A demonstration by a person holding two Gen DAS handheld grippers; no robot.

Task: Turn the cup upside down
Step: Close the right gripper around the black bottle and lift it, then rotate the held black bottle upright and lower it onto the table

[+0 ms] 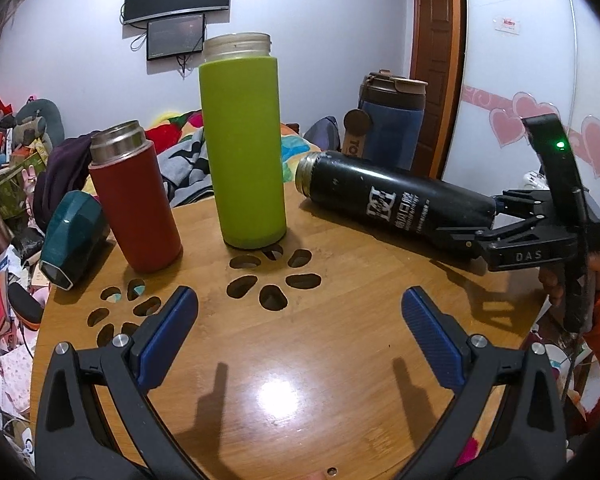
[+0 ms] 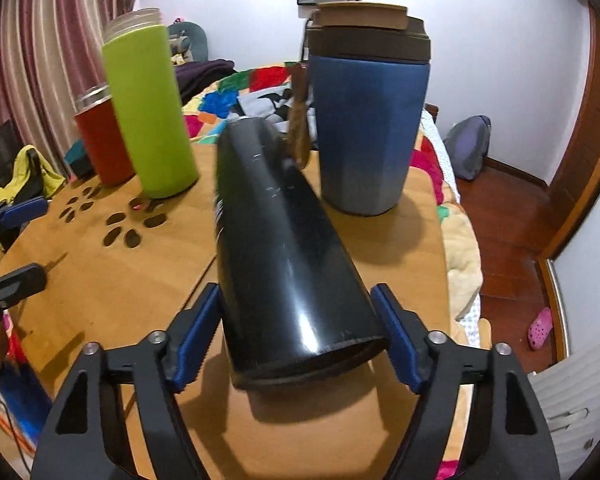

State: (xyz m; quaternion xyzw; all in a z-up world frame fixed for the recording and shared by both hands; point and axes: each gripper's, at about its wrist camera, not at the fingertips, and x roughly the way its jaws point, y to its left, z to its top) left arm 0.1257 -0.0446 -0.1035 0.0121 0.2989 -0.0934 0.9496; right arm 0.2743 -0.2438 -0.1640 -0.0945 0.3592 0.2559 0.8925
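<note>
A black cup (image 2: 284,256) with white lettering is held nearly level above the round wooden table (image 1: 300,380), its open mouth pointing away from my right gripper. My right gripper (image 2: 300,332) is shut on the black cup's base end. In the left wrist view the black cup (image 1: 388,196) shows at the right, with my right gripper (image 1: 496,220) clamped on its base. My left gripper (image 1: 300,312) is open and empty over the near part of the table.
A green cup (image 1: 244,144) and a red cup (image 1: 136,200) stand upright on the table's far left. A blue lidded cup (image 2: 368,120) stands behind the black cup. A teal object (image 1: 70,236) lies at the left edge. Flower-shaped cutouts (image 1: 276,280) pierce the tabletop.
</note>
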